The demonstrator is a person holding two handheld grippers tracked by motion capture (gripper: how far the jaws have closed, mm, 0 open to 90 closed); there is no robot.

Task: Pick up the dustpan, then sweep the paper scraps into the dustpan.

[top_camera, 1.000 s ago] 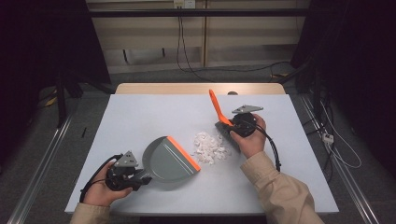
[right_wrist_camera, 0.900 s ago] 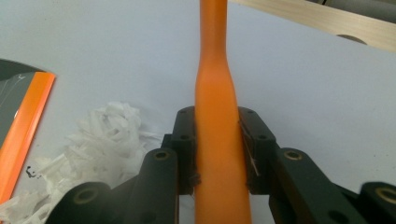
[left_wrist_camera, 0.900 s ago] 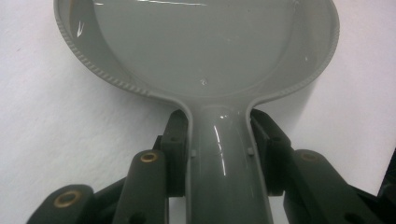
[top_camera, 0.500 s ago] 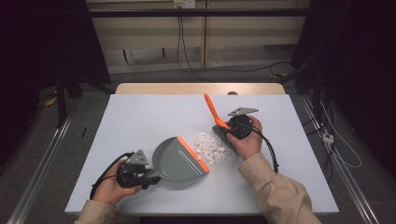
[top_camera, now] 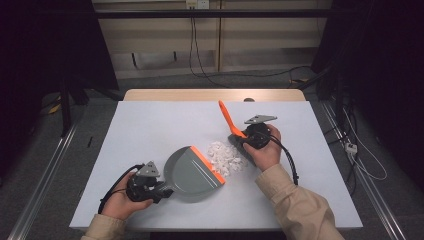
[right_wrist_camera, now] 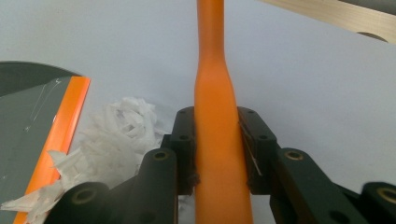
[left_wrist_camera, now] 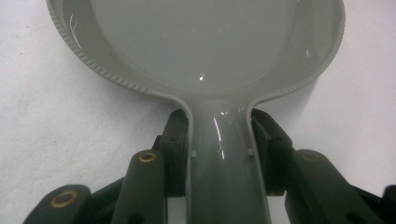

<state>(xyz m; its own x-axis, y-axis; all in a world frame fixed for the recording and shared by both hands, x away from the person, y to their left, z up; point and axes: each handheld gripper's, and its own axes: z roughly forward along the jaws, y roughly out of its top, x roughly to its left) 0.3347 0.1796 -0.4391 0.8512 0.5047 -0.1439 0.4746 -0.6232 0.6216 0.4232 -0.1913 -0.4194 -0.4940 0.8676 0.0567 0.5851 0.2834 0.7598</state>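
Grey plastic dustpan (top_camera: 192, 171) lies flat on the pale surface (top_camera: 150, 125), near the front edge, left of centre. Its orange lip (top_camera: 209, 164) faces the heap of white paper shreds (top_camera: 225, 157), and the nearest shreds touch that lip. The left gripper (top_camera: 162, 189) has its fingers (left_wrist_camera: 175, 140) clamped on the dustpan's handle, one at each side. The right gripper (top_camera: 239, 137) stands just beside the heap, on its far right side. Its fingers (right_wrist_camera: 183, 140) pinch the orange brush handle (right_wrist_camera: 212, 116), which rises tilted away from the person. The bristles are hidden behind the gripper.
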